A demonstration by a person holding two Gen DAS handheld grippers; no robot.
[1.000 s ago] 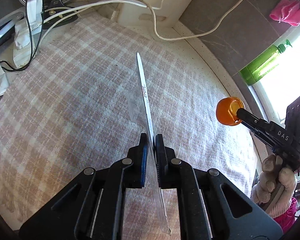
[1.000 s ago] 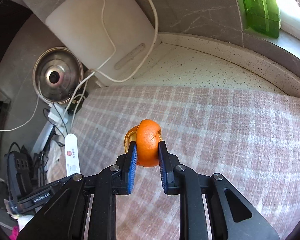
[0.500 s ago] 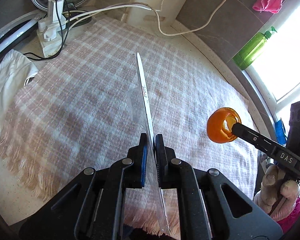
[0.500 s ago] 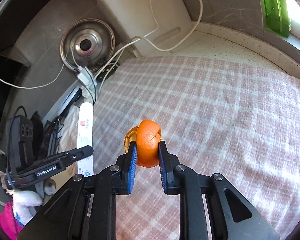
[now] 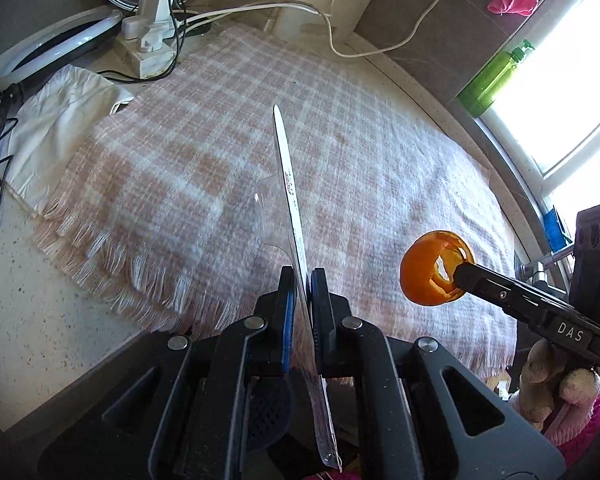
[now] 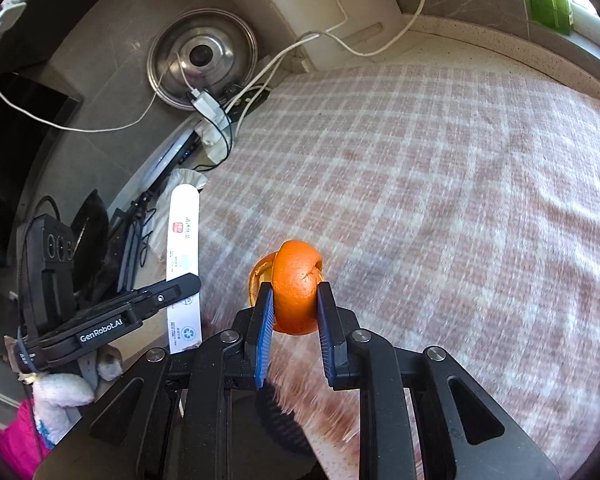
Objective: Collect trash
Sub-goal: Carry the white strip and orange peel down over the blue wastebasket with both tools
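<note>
My left gripper (image 5: 300,280) is shut on a flat white plastic wrapper (image 5: 288,184), seen edge-on in the left wrist view and face-on with printing in the right wrist view (image 6: 185,264). My right gripper (image 6: 294,300) is shut on an orange peel (image 6: 296,284), a hollow curled shell that also shows in the left wrist view (image 5: 434,268). Both grippers hang above the front edge of a pink-and-white checked cloth (image 5: 220,152), the right one to the right of the left.
A white power strip with cables (image 5: 150,36), a metal lid (image 6: 202,60) and a white cutting board (image 6: 320,4) stand at the back. A white rag (image 5: 56,128) lies left of the cloth. A green bottle (image 5: 494,80) stands by the window.
Both grippers have pulled back and up from the cloth with their loads; the cloth's fringed front edge and the bare counter now show.
</note>
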